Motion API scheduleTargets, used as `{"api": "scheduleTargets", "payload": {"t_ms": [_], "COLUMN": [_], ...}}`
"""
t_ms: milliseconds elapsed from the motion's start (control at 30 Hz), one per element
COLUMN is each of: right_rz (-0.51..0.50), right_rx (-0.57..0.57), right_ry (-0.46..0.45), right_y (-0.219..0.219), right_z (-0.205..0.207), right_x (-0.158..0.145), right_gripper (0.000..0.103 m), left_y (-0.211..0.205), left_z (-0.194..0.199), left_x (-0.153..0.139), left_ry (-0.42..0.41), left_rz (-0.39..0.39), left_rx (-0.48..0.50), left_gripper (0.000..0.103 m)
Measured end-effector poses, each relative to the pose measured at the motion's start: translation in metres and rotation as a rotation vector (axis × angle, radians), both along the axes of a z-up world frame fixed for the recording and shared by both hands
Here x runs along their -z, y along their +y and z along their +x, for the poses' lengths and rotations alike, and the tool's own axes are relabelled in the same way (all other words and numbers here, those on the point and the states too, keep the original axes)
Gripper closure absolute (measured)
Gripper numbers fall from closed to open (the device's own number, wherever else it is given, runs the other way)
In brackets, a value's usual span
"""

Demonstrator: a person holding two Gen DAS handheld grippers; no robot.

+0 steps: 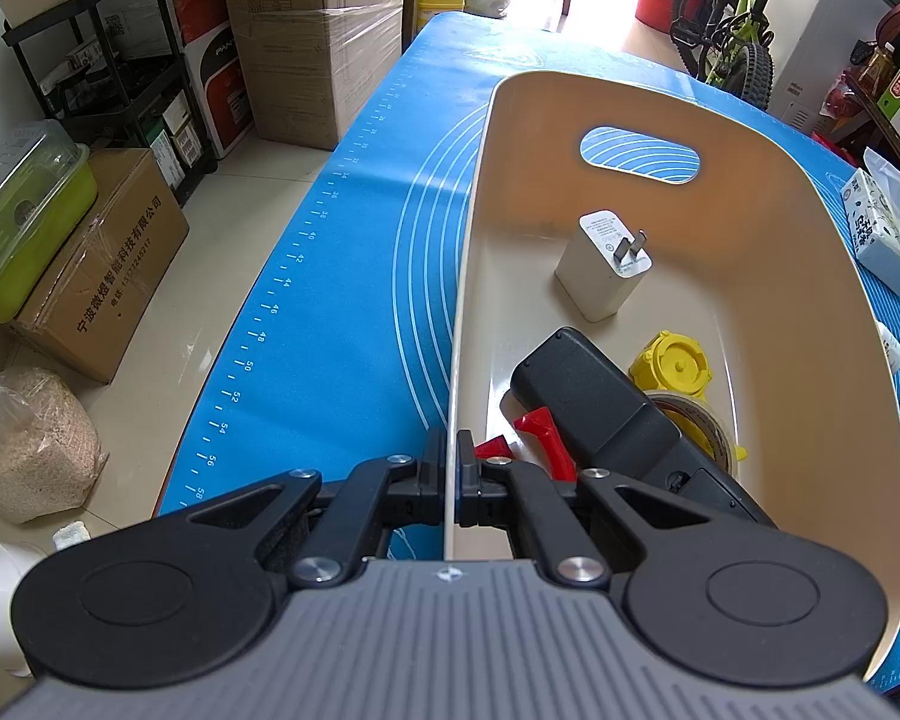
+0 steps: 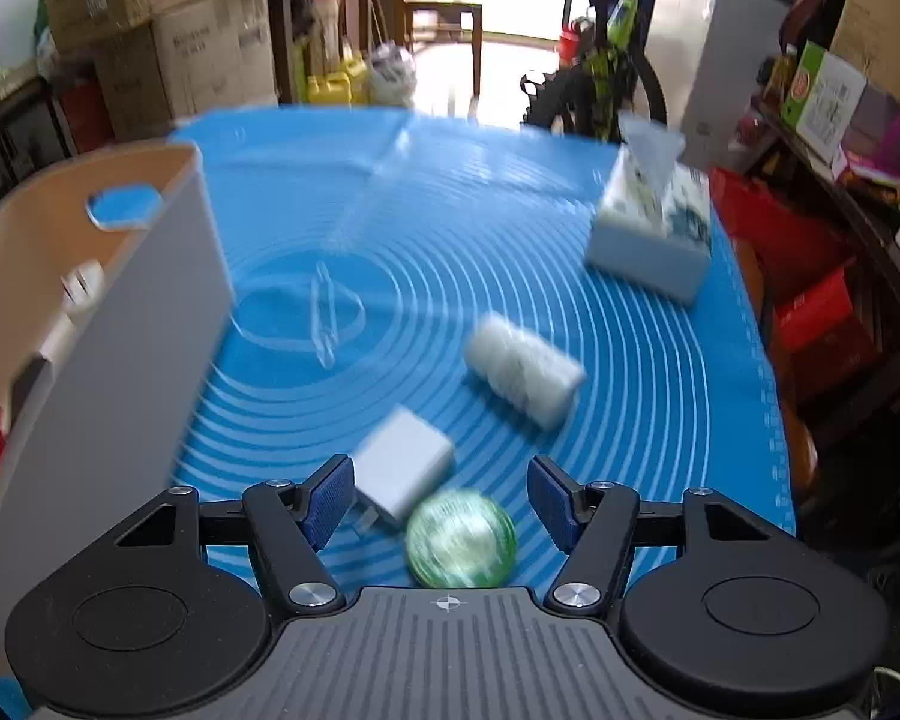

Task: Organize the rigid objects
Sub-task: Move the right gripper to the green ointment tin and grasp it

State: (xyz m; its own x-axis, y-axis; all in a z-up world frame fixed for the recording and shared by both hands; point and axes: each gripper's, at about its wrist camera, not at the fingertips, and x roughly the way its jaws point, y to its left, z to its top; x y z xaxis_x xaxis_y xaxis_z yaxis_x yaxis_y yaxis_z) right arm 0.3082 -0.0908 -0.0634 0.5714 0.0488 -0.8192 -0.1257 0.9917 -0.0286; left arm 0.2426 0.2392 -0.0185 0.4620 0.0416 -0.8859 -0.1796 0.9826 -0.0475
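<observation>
1. My left gripper (image 1: 449, 480) has its fingers (image 1: 432, 468) clamped on the near wall of the bin (image 1: 750, 276), one finger outside the wall, one inside. It is only steadying the bin.
2. Already in the bin: a white charger (image 1: 600, 264) at 12 o'clock from the left gripper, a black remote (image 1: 606, 414) at 1 o'clock, a yellow cap (image 1: 675, 366) and tape roll (image 1: 711, 429) beyond it, and a red piece (image 1: 543, 438) next to the fingers.
3. My right gripper (image 2: 441, 501) is spread wide and holds nothing. The view is smeared, so I read positions loosely.
4. Key relation: the green ball (image 2: 461, 540) sits between the right fingers, low in view, right of centre. The adapter (image 2: 403, 465) is at 11 o'clock from it, just beside the left finger's pad, with its long axis running 11 to 5 o'clock and its prongs toward me.
5. The two look to be touching, so closing here could catch both. I'd pick one first.
6. A white roll (image 2: 525, 375) lies at 1 o'clock, apart on the surface (image 2: 450, 228), axis 10 to 4 o'clock. A tissue pack (image 2: 651, 240) is further out at 1 o'clock.
7. The bin stands at 9 to 10 o'clock from the right gripper. My right hand is the nearer one for every loose item.
</observation>
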Motion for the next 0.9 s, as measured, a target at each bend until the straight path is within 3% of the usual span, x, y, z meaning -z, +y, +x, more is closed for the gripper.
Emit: {"api": "scheduleTargets", "payload": {"t_ms": [333,433,500,733,900], "right_rz": [-0.022,-0.016,-0.001,-0.027,-0.042], "right_rx": [0.004,0.004,-0.003,0.002,0.026], "right_ry": [0.064,0.063,0.045,0.01,-0.04], "right_y": [-0.008,-0.007,-0.007,-0.007,-0.009], "right_z": [0.0,0.001,-0.002,-0.009,-0.013], "right_x": [0.035,0.041,0.04,0.033,0.009], "right_gripper": [0.032,0.04,0.048,0.049,0.049], "left_y": [0.001,0.001,0.001,0.002,0.001], "left_z": [-0.002,-0.002,-0.002,-0.002,-0.003], "left_x": [0.0,0.0,0.0,0.0,0.001], "left_ry": [0.002,0.002,0.003,0.003,0.003], "left_rz": [0.007,0.007,0.007,0.011,0.006], "left_rx": [0.001,0.001,0.001,0.002,-0.001], "left_gripper": [0.099,0.099,0.099,0.099,0.099]}}
